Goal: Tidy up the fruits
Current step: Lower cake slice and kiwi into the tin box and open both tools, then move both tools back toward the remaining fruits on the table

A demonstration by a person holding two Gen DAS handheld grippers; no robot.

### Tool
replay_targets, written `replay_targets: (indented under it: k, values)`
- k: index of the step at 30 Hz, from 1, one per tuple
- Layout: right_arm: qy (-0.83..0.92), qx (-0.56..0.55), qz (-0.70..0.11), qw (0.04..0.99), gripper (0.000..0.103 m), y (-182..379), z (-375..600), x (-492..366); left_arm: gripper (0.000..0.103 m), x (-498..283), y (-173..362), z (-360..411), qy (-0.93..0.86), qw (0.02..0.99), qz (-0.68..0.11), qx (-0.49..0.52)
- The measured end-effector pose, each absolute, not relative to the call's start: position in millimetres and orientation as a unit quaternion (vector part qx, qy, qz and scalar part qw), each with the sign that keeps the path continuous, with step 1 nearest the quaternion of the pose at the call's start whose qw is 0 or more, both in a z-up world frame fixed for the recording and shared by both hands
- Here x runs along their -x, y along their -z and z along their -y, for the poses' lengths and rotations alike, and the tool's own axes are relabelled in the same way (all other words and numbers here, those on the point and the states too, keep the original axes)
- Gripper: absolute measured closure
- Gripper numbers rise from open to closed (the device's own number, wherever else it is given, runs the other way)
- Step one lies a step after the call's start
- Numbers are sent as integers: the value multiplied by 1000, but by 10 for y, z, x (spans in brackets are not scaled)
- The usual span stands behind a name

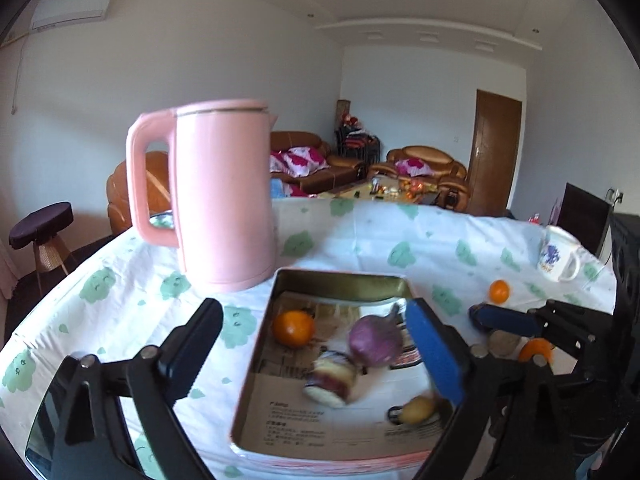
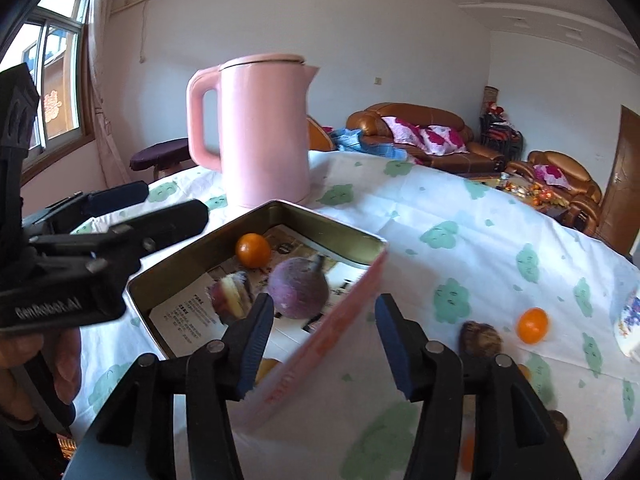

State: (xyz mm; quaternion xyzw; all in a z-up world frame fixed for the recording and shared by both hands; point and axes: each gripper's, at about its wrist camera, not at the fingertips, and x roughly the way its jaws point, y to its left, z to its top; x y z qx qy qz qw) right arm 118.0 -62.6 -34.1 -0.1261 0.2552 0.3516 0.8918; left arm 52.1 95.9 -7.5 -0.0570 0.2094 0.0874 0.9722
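Observation:
A metal tin (image 1: pixel 344 284) (image 2: pixel 256 218) with paper lining stands on the table. In it lie an orange (image 1: pixel 293 328) (image 2: pixel 252 250), a purple round fruit (image 1: pixel 375 340) (image 2: pixel 298 288), a blurred purple-and-white fruit (image 1: pixel 330 378) (image 2: pixel 231 296) and a small yellow fruit (image 1: pixel 416 409). My left gripper (image 1: pixel 316 360) is open and empty above the tin's near left part. My right gripper (image 2: pixel 324 346) is open and empty over the tin's right wall; it also shows in the left wrist view (image 1: pixel 504 320). Loose oranges (image 1: pixel 499 291) (image 1: pixel 535 351) (image 2: pixel 532 325) and a brown fruit (image 2: pixel 480 338) lie right of the tin.
A tall pink kettle (image 1: pixel 224 196) (image 2: pixel 264 132) stands just behind the tin. A white mug (image 1: pixel 558 254) stands at the far right. The table has a white cloth with green prints (image 2: pixel 460 216). Sofas and a low table fill the room behind.

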Motion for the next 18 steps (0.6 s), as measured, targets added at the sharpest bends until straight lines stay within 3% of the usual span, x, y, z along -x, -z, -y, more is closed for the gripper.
replay_targets:
  k: [18]
  values:
    - [-146, 80, -261, 951, 45, 408, 2307, -1467, 5, -1007, 321, 634, 71, 958, -278, -11]
